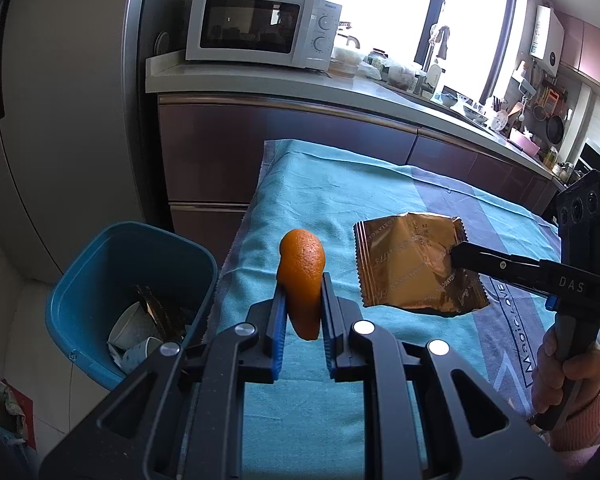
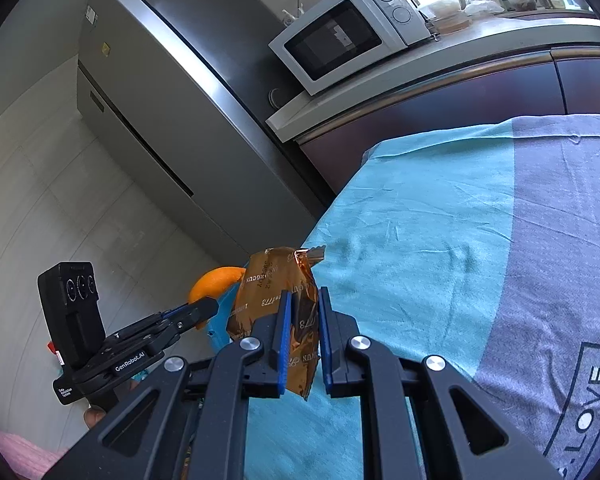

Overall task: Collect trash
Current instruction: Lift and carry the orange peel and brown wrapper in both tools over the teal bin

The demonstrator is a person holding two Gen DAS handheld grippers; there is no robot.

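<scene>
My left gripper (image 1: 303, 284) is shut on a curved piece of orange peel (image 1: 302, 276), held upright above the left edge of the table. In the right wrist view that peel (image 2: 212, 282) shows beside the left gripper (image 2: 206, 308). A crumpled gold-brown snack wrapper (image 2: 276, 312) is clamped in my right gripper (image 2: 303, 300), which is shut on it. From the left wrist view the wrapper (image 1: 412, 264) hangs above the cloth with the right gripper (image 1: 458, 258) biting its right edge. A blue trash bin (image 1: 100, 260) stands on the floor at the lower left, holding paper cups and wrappers.
A turquoise and grey cloth (image 1: 340, 200) covers the table. Behind it runs a dark cabinet with a counter (image 1: 260, 84) bearing a white microwave (image 1: 260, 28) and a cluttered sink area. A grey fridge (image 2: 172, 92) stands to the left. A hand in a pink sleeve (image 1: 572, 384) grips the right handle.
</scene>
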